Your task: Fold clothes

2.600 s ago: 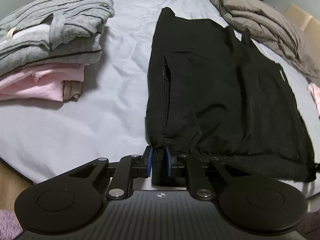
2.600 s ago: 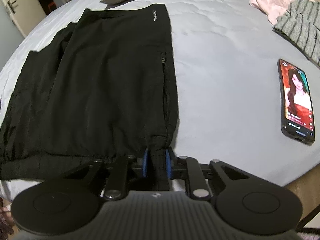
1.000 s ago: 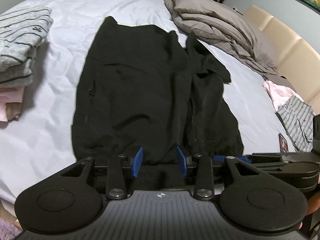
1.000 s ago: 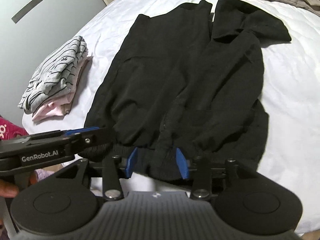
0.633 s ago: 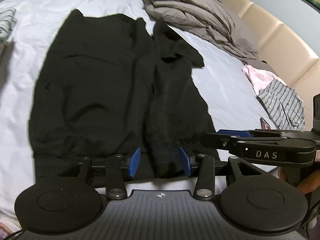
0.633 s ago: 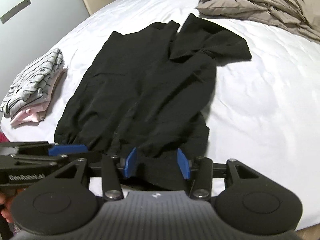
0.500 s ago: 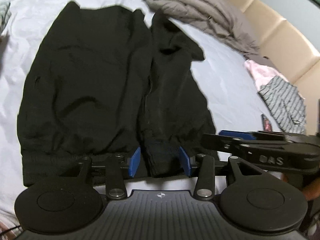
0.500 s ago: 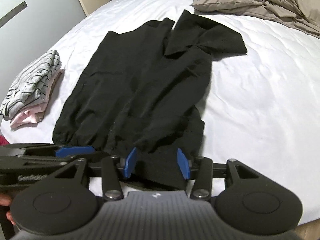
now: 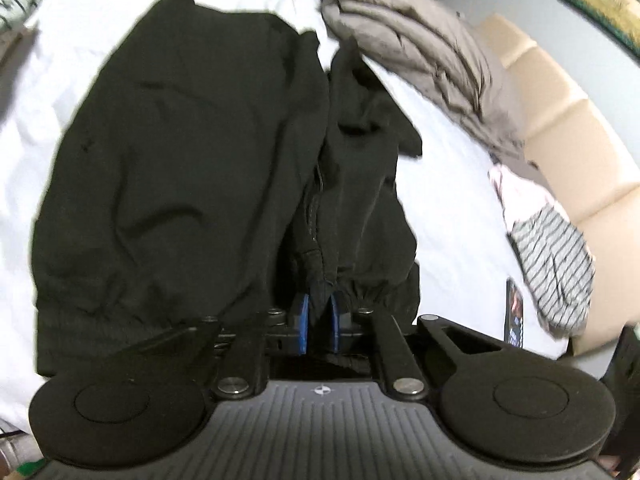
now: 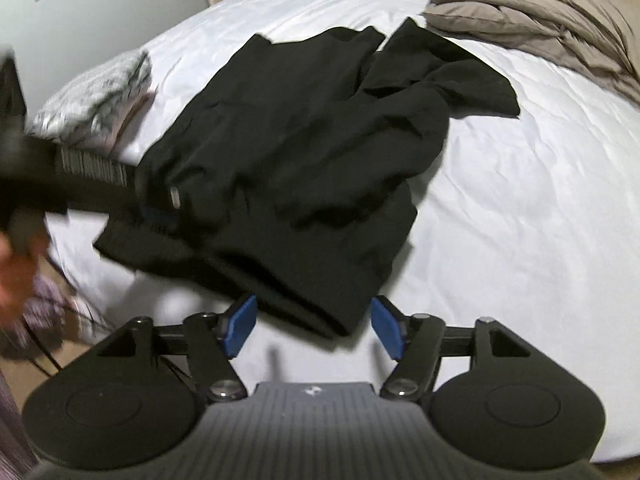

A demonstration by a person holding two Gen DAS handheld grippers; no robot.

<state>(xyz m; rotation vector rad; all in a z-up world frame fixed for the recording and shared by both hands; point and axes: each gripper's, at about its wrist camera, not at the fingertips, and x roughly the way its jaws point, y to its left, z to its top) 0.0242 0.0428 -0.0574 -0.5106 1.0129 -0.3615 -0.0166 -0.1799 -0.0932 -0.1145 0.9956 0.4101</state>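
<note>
Mid-fold: left gripper [image 9: 319, 314] pinches the black shorts' [image 9: 192, 160] waistband, right gripper [image 10: 312, 326] gapes wide (empty); lift that side over next

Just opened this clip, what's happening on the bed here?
A person with a handheld gripper in each hand is folding black trousers on a white bed. The trousers lie doubled lengthwise, one leg over the other. The left gripper is shut on the waistband, pinching bunched fabric between its blue fingers. The right gripper is open just short of the waistband edge, holding nothing. A folded stack of clothes sits to one side, and a grey duvet is at the far end.
</note>
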